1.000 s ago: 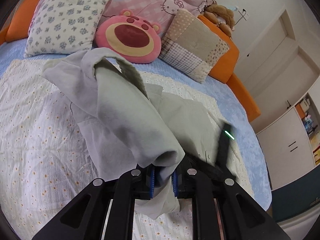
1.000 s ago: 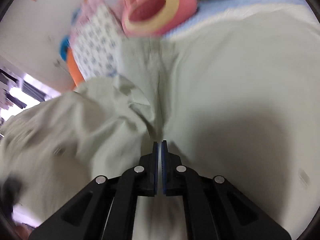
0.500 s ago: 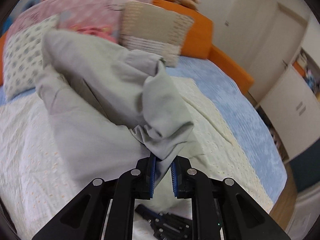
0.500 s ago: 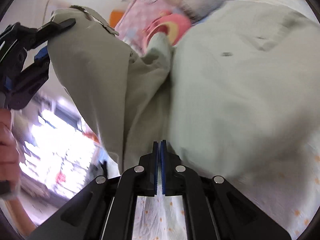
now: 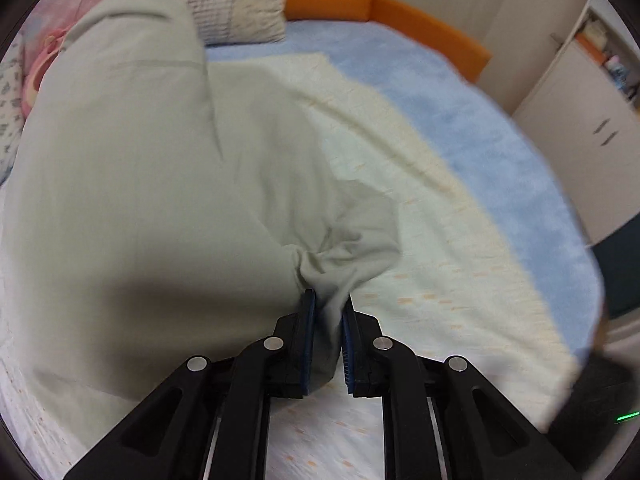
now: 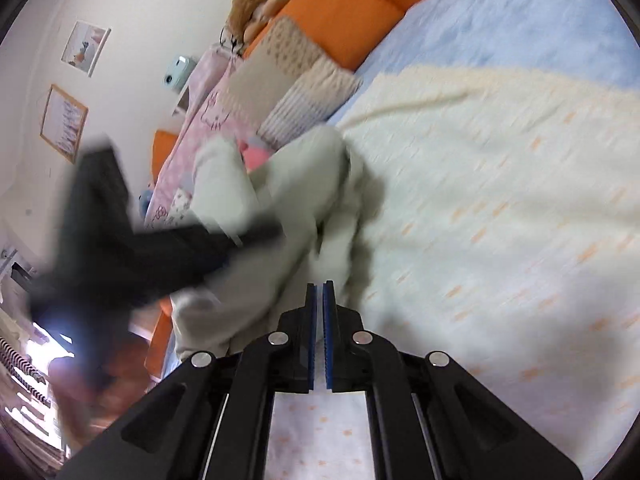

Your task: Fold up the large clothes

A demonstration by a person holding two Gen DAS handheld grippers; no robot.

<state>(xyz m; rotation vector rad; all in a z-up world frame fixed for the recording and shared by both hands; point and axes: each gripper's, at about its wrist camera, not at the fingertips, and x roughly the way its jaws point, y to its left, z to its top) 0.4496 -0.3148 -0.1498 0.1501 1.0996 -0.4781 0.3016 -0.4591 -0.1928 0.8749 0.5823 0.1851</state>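
L gripper pinching bunched garment, bulk fwd-left toward pillows; R gripper pressed together, apparently empty, cloth to its left, so L nearer.

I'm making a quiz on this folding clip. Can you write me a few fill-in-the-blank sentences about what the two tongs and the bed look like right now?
1. The left tongs are shut on the pale ____ garment.
2. The right tongs have their pads pressed together with ____ between them.
3. The cream floral blanket lies over a ____ sheet.
4. The bed's padded frame is ____.

Missing words: green; nothing; blue; orange
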